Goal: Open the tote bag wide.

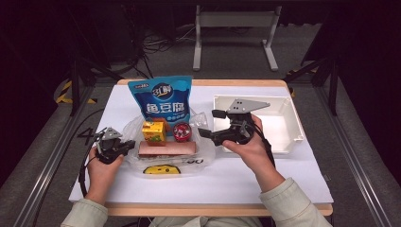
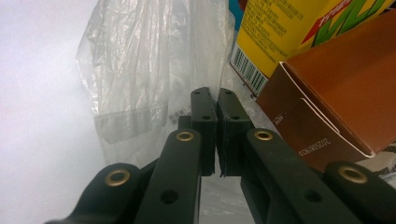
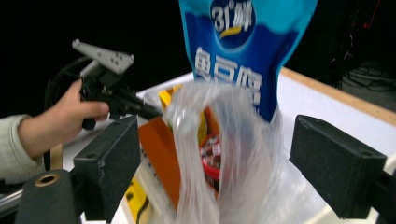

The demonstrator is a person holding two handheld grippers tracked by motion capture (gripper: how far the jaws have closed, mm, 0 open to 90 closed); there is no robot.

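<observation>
A clear plastic bag (image 1: pixel 203 150) lies at the table's middle, holding a yellow juice box (image 1: pixel 154 131), a red can (image 1: pixel 182 132), a long brown box (image 1: pixel 166 148) and a yellow packet (image 1: pixel 161 169). A blue snack pouch (image 1: pixel 161 98) stands at its far side. My left gripper (image 1: pixel 128 145) is at the bag's left edge. In the left gripper view it (image 2: pixel 217 100) is shut on the bag's film (image 2: pixel 140 70), beside the brown box (image 2: pixel 336 102) and juice box (image 2: pixel 289 28). My right gripper (image 1: pixel 209 123) stands open at the bag's right edge, the raised film (image 3: pixel 233 154) between its pads (image 3: pixel 109 163).
A white rectangular tray (image 1: pixel 289 124) with nothing in it sits at the right, just behind my right hand. A white sheet (image 1: pixel 265 179) covers the table, bare in front and at the far right. Metal frames and cables lie on the floor beyond the table.
</observation>
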